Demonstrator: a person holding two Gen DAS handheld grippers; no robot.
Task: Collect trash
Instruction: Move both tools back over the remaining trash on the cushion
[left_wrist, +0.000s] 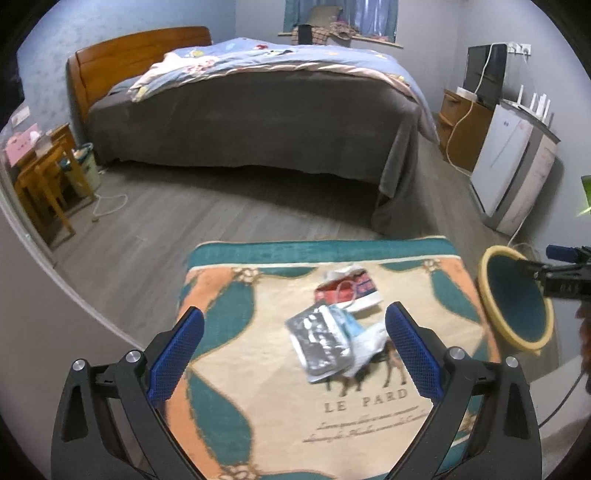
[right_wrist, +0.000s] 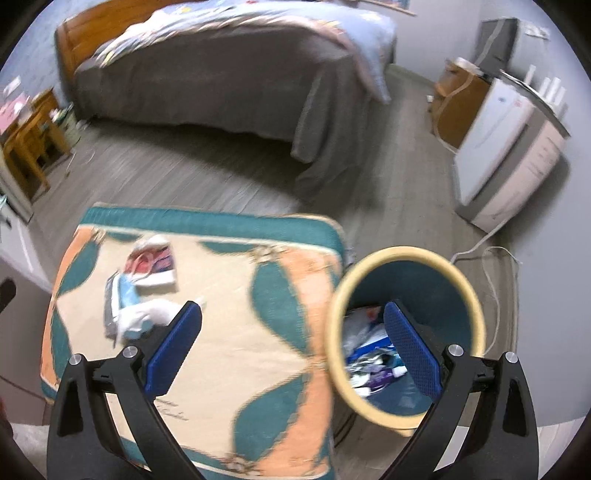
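Observation:
Trash lies on a patterned blanket (left_wrist: 258, 398) over a table: a silver foil wrapper (left_wrist: 321, 341), a white and blue wrapper (left_wrist: 364, 334) and a red and white packet (left_wrist: 347, 290). My left gripper (left_wrist: 295, 349) is open, its blue fingers either side of the foil wrapper and above it. A teal bin with a yellow rim (right_wrist: 404, 334) stands right of the table and holds several wrappers (right_wrist: 369, 358). My right gripper (right_wrist: 291, 345) is open over the table's right edge and the bin's rim. In the right wrist view the trash pile (right_wrist: 136, 291) appears at left, blurred.
A bed (left_wrist: 258, 107) with a grey cover fills the far side. A white cabinet (left_wrist: 513, 162) and wooden stand (left_wrist: 461, 125) line the right wall, with cables on the floor (right_wrist: 487, 254). A wooden desk (left_wrist: 44, 177) stands at left. Grey floor (left_wrist: 221, 206) lies between.

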